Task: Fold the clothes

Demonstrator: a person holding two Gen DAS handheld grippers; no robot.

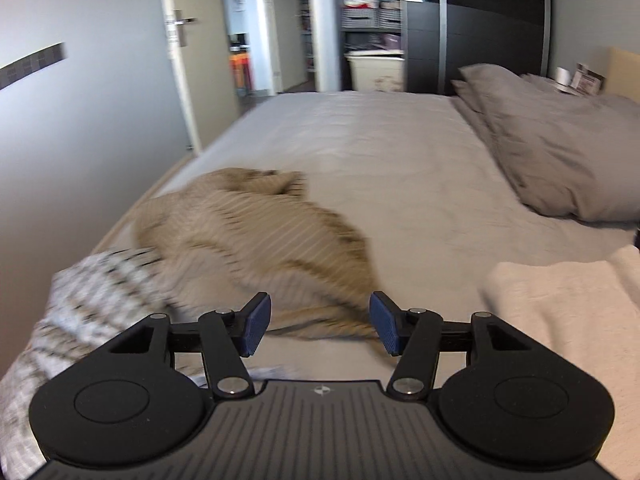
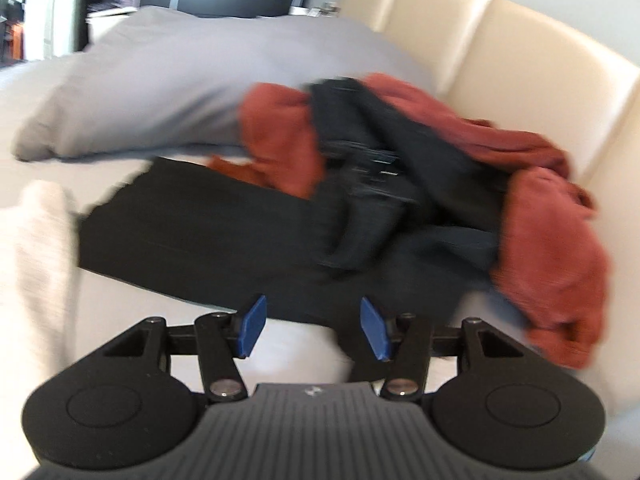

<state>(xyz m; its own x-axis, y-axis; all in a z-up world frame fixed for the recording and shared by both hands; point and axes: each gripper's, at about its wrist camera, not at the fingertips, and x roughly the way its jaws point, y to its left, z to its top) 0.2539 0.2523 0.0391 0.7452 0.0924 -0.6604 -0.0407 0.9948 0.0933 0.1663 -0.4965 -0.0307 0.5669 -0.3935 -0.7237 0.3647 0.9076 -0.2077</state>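
Note:
In the left wrist view a crumpled tan striped garment (image 1: 256,240) lies on the grey bed (image 1: 400,152), with a white-and-black striped garment (image 1: 92,304) at its left. My left gripper (image 1: 320,328) is open and empty, just short of the tan garment's near edge. In the right wrist view a folded black garment (image 2: 192,236) lies flat, with a heap of rust-red cloth (image 2: 552,240) and dark clothing (image 2: 400,184) to its right. My right gripper (image 2: 312,330) is open and empty at the black garment's near edge.
Grey pillows (image 1: 560,148) lie at the right; one also shows in the right wrist view (image 2: 192,80). A cream towel or blanket (image 1: 560,304) lies near right. A cream padded headboard (image 2: 520,60) stands behind the heap. A door (image 1: 180,60) and a dark wardrobe (image 1: 492,20) stand beyond the bed.

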